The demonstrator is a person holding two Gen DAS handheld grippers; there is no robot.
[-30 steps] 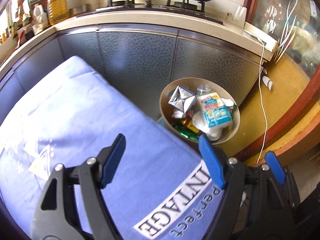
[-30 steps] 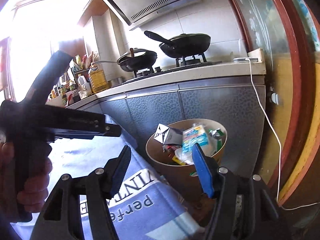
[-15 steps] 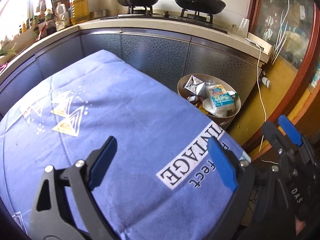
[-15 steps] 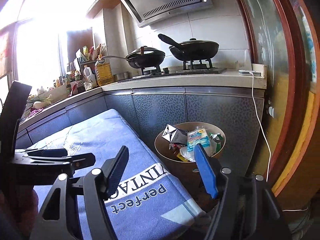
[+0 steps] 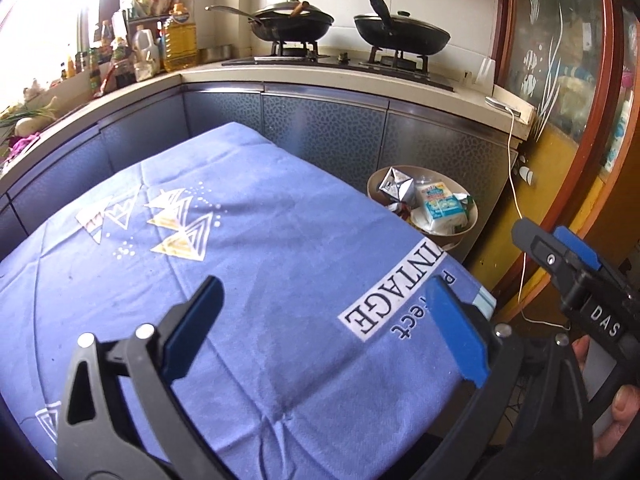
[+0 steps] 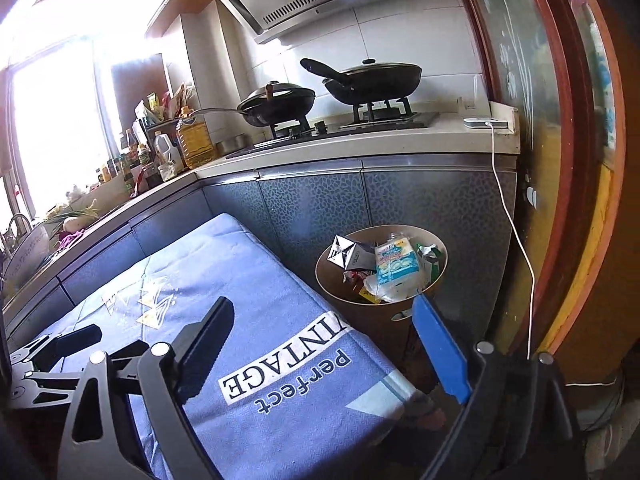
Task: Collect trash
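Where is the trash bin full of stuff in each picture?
Left wrist view: the trash bin sits right of center, just past the far right corner of the blue cloth.
Right wrist view: the trash bin is near the middle, a little right, beside the cloth's right edge.
Shared landmark: the white cable hanging from the counter, right of the bin.

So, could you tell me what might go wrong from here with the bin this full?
1. The trash bin is heaped to its rim; the silver carton and blue-and-white packet on top could tip out if nudged.
2. The white cable hangs beside the bin, so either tongs could snag it.
3. Both left tongs and right tongs are open and empty.
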